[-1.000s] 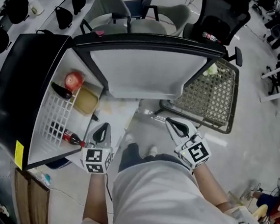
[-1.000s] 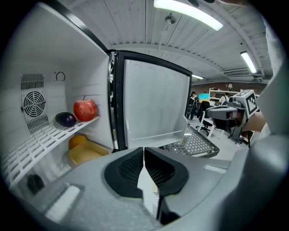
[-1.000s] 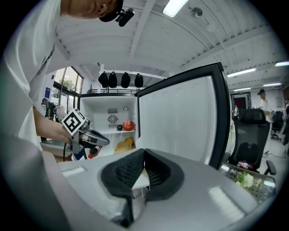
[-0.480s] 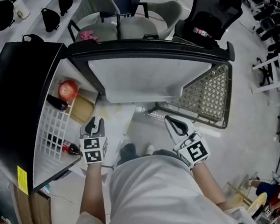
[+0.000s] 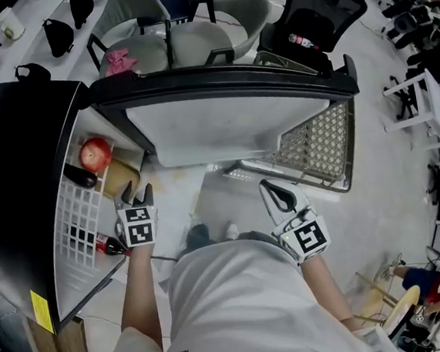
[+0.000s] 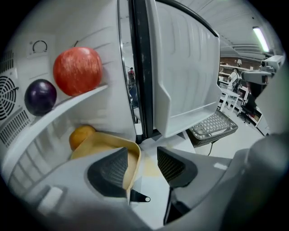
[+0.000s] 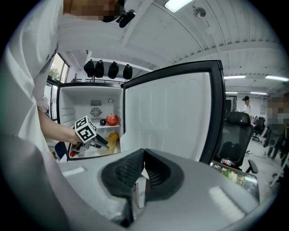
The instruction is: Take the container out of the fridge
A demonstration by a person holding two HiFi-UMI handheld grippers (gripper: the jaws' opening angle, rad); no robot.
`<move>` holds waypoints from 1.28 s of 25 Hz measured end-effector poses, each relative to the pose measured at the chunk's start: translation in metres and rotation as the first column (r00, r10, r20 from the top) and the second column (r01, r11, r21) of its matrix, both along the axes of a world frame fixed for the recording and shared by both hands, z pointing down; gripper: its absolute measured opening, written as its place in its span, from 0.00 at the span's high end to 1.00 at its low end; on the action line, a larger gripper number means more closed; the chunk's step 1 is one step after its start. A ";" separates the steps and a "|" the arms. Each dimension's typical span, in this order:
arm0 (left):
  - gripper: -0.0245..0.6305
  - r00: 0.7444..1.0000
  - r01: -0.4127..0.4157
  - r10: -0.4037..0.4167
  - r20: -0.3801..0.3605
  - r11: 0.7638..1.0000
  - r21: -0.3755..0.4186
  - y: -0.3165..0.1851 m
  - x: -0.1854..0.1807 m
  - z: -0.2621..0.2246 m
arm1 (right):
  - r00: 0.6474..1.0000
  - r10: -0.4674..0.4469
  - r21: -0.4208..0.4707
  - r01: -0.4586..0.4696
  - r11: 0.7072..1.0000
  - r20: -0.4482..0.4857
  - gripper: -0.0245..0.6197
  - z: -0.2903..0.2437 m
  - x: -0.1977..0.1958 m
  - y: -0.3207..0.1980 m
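The tan container (image 6: 101, 142) lies on the fridge's lower shelf with an orange (image 6: 81, 136) in it. In the head view the container (image 5: 121, 178) sits just ahead of my left gripper (image 5: 136, 193). In the left gripper view, my left gripper (image 6: 142, 158) has its jaws opening, with the container's rim between them; the right pad stands clear of it. My right gripper (image 5: 276, 197) hangs back below the open door, and in its own view the right gripper (image 7: 143, 169) is shut on nothing.
A red apple (image 6: 77, 71) and a dark purple fruit (image 6: 40, 97) rest on the upper shelf. A red-capped bottle (image 5: 102, 241) lies at the fridge's near end. The open door (image 5: 230, 124) stands to the right, with a wire basket (image 5: 318, 150) and chairs beyond it.
My left gripper has moved forward into the fridge up to the container, and its jaws have gone from shut to open. The right gripper has stayed where it was.
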State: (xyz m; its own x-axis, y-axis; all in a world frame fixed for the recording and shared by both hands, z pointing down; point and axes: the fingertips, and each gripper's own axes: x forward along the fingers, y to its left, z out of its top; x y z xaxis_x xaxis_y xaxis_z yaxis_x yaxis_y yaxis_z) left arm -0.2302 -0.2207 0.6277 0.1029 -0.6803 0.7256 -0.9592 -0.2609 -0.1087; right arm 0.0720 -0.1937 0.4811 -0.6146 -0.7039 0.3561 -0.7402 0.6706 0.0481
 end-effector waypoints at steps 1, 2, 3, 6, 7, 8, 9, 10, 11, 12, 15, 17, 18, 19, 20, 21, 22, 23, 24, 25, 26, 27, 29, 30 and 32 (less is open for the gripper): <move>0.67 1.000 -0.007 0.007 0.007 1.000 -0.012 -0.002 0.000 0.004 | 1.000 0.006 0.000 -0.006 1.000 -0.003 0.96 0.000 0.001 0.000; 0.67 1.000 -0.015 0.015 0.015 1.000 -0.025 -0.003 -0.001 0.008 | 1.000 0.012 0.000 -0.012 1.000 -0.002 0.96 -0.001 0.001 -0.001; 0.67 0.999 -0.023 0.024 0.023 0.999 -0.037 -0.004 -0.001 0.012 | 1.000 0.018 0.001 -0.018 1.000 0.001 0.96 -0.002 0.000 -0.002; 0.67 0.997 -0.048 0.052 0.050 0.996 -0.078 -0.007 -0.002 0.021 | 0.999 0.035 0.004 -0.035 0.999 0.011 0.96 -0.005 0.000 -0.004; 0.67 0.996 -0.056 0.062 0.057 0.994 -0.094 -0.007 -0.002 0.025 | 0.999 0.040 0.003 -0.040 0.999 0.009 0.96 -0.005 0.000 -0.005; 0.67 0.996 -0.063 0.070 0.063 0.992 -0.109 -0.007 -0.002 0.028 | 0.999 0.046 0.001 -0.046 0.999 0.004 0.96 -0.004 0.001 -0.005; 0.68 0.995 -0.068 0.077 0.070 0.990 -0.122 -0.007 -0.003 0.032 | 0.999 0.051 -0.001 -0.051 0.999 -0.005 0.96 -0.003 0.002 -0.005; 0.68 0.994 -0.072 0.082 0.076 0.989 -0.133 -0.007 -0.004 0.035 | 0.998 0.055 -0.002 -0.055 0.998 -0.014 0.96 -0.002 0.003 -0.006; 0.68 0.993 -0.076 0.088 0.084 0.987 -0.141 -0.007 -0.005 0.037 | 0.998 0.057 -0.002 -0.057 0.998 -0.015 0.96 -0.001 0.003 -0.006; 0.70 0.991 -0.079 0.093 0.093 0.986 -0.147 -0.007 -0.006 0.039 | 0.998 0.057 -0.001 -0.057 0.998 -0.007 0.96 -0.002 0.001 -0.006; 0.79 0.988 -0.086 0.104 0.111 0.983 -0.160 -0.008 -0.008 0.043 | 0.998 0.058 -0.008 -0.058 0.998 0.000 0.95 -0.002 0.001 -0.005; 0.84 0.989 -0.083 0.102 0.111 0.983 -0.164 -0.008 -0.010 0.044 | 0.998 0.060 -0.007 -0.060 0.998 -0.009 0.96 -0.002 0.003 -0.005; 0.86 0.989 -0.082 0.101 0.111 0.983 -0.163 -0.009 -0.010 0.044 | 0.998 0.060 -0.004 -0.060 0.998 -0.009 0.96 -0.003 0.002 -0.005; 0.88 0.989 -0.083 0.102 0.111 0.983 -0.162 -0.009 -0.010 0.044 | 0.998 0.058 -0.002 -0.058 0.998 -0.003 0.95 -0.004 0.002 -0.005; 0.90 0.989 -0.084 0.103 0.110 0.983 -0.161 -0.009 -0.009 0.044 | 0.998 0.057 -0.003 -0.057 0.998 0.002 0.96 -0.004 0.001 -0.005; 0.91 0.989 -0.084 0.103 0.110 0.983 -0.161 -0.009 -0.009 0.044 | 0.998 0.057 -0.006 -0.057 0.998 0.001 0.96 -0.003 0.002 -0.004; 0.91 0.988 -0.084 0.102 0.112 0.984 -0.159 -0.009 -0.009 0.043 | 0.998 0.058 -0.012 -0.058 0.998 -0.007 0.96 -0.001 0.004 -0.003; 0.92 0.988 -0.082 0.101 0.115 0.984 -0.156 -0.009 -0.010 0.042 | 0.998 0.060 -0.020 -0.060 0.998 -0.018 0.96 0.001 0.007 -0.002; 0.92 0.988 -0.081 0.100 0.116 0.985 -0.153 -0.008 -0.010 0.041 | 0.998 0.060 -0.023 -0.060 0.998 -0.020 0.96 0.002 0.008 -0.001; 0.92 0.988 -0.082 0.100 0.115 0.985 -0.152 -0.007 -0.010 0.040 | 0.998 0.057 -0.016 -0.057 0.998 -0.009 0.96 0.000 0.007 -0.001; 0.92 0.989 -0.084 0.101 0.111 0.985 -0.154 -0.006 -0.009 0.039 | 0.999 0.052 -0.006 -0.052 0.999 0.005 0.95 -0.003 0.005 -0.002; 0.92 0.989 -0.087 0.104 0.108 0.984 -0.154 -0.004 -0.007 0.038 | 0.999 0.048 0.001 -0.048 0.999 0.014 0.96 -0.005 0.005 -0.003; 0.93 0.989 -0.091 0.107 0.104 0.984 -0.150 -0.001 -0.005 0.035 | 0.999 0.042 0.006 -0.043 0.999 0.021 0.96 -0.006 0.005 -0.002; 0.93 0.989 -0.091 0.106 0.101 0.985 -0.145 0.000 -0.003 0.032 | 0.999 0.040 0.006 -0.040 0.999 0.023 0.96 -0.006 0.006 -0.002; 0.93 0.991 -0.089 0.101 0.087 0.987 -0.132 0.003 0.001 0.026 | 0.999 0.032 0.005 -0.032 0.999 0.027 0.96 -0.007 0.006 0.000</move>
State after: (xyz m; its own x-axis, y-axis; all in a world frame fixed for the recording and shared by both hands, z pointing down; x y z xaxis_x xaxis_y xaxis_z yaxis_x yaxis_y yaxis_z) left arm -0.2289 -0.2176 0.6533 0.0907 -0.5716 0.8155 -0.9168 -0.3678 -0.1558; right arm 0.0783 -0.1940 0.4744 -0.6010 -0.7253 0.3358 -0.7625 0.6462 0.0310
